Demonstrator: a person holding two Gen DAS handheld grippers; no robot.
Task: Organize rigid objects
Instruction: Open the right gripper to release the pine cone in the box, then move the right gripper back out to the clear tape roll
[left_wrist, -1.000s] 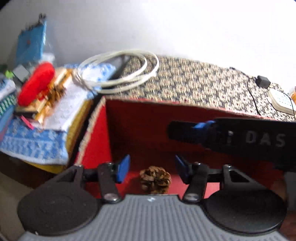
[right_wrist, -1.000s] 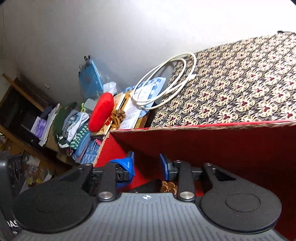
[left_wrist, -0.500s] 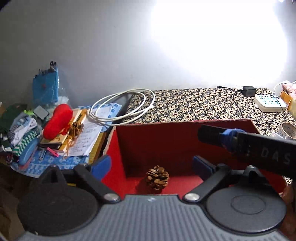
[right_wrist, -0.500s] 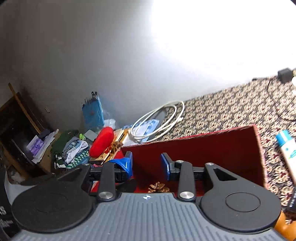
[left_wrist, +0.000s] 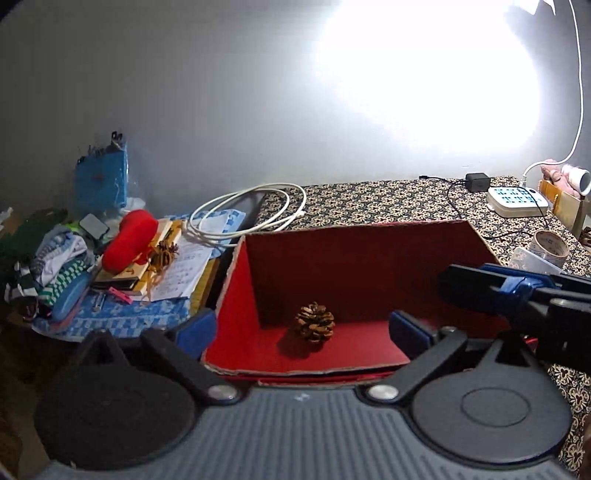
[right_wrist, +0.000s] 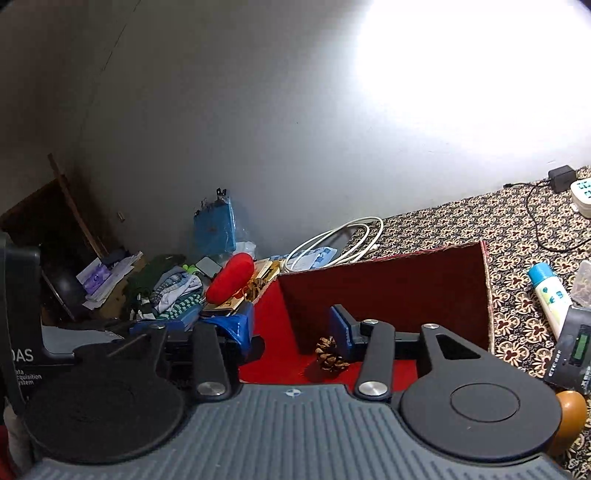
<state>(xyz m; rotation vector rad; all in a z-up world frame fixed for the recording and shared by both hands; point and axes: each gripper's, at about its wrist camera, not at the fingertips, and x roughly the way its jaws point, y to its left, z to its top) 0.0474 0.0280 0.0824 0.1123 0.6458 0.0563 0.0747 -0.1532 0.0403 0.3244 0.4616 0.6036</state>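
A brown pine cone (left_wrist: 314, 326) lies on the floor of the red open box (left_wrist: 362, 240), near its left wall. My left gripper (left_wrist: 301, 330) hangs over the box's near edge. Its jaws are spread very wide and still opening, empty, with the cone lying beyond them. My right gripper (right_wrist: 291, 328) hovers over the same box with its jaws opening and nothing between them. The pine cone (right_wrist: 328, 354) shows just below its right fingertip (right_wrist: 340, 326). In the left wrist view the right gripper (left_wrist: 509, 291) reaches in from the right.
The box stands on a patterned tablecloth (left_wrist: 369, 203). To its right lie a white tube with a blue cap (right_wrist: 550, 291), a black device (right_wrist: 572, 354), a tape roll (left_wrist: 550, 245) and a power strip (left_wrist: 517, 195). A white cable coil (left_wrist: 247, 214), a red pouch (left_wrist: 129, 240) and clothes lie left.
Both grippers have drawn back and risen from the box. The left jaws spread wide, leaving the pine cone on the box floor. The right jaws have widened too.
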